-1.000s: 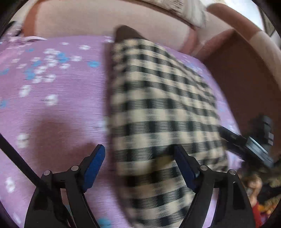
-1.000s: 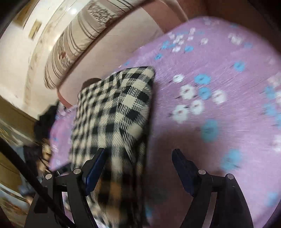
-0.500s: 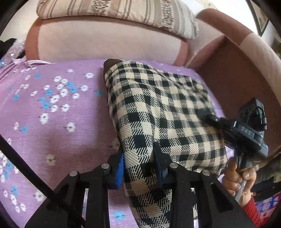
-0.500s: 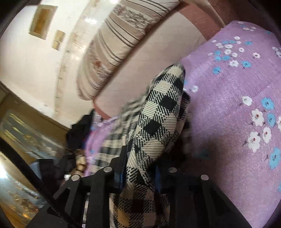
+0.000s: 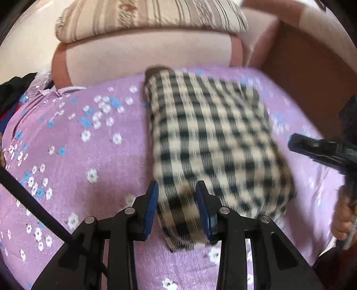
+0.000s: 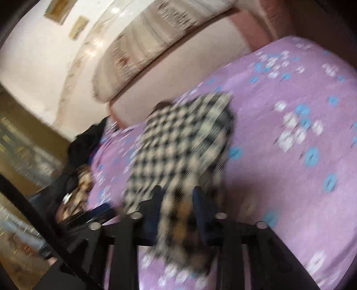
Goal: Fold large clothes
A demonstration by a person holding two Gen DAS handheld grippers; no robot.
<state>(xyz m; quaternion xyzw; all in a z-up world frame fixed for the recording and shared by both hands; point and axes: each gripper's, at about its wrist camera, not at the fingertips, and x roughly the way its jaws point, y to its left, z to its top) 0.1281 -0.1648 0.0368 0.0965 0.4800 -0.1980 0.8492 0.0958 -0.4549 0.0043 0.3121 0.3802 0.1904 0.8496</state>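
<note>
A black-and-cream checked garment (image 5: 212,138) lies folded lengthwise on the purple flowered cover (image 5: 89,156). My left gripper (image 5: 177,189) is shut on the garment's near left corner, and its blue pads press the cloth from both sides. In the right wrist view the same checked garment (image 6: 178,142) is blurred. The right gripper (image 6: 177,194) has a bunch of that cloth between its jaws, which are closing on it. The right gripper's body (image 5: 316,149) and the hand holding it (image 5: 343,218) show at the right edge of the left wrist view.
A pink padded backrest (image 5: 145,55) with a striped cushion (image 5: 151,17) on top borders the far side. A brown side panel (image 5: 312,67) stands at the right. Dark clothes (image 6: 87,138) lie heaped beyond the cover's left end.
Both grippers went from wide open to closed on the near edge of the checked garment. They have since risen and pulled back with the cloth in them.
</note>
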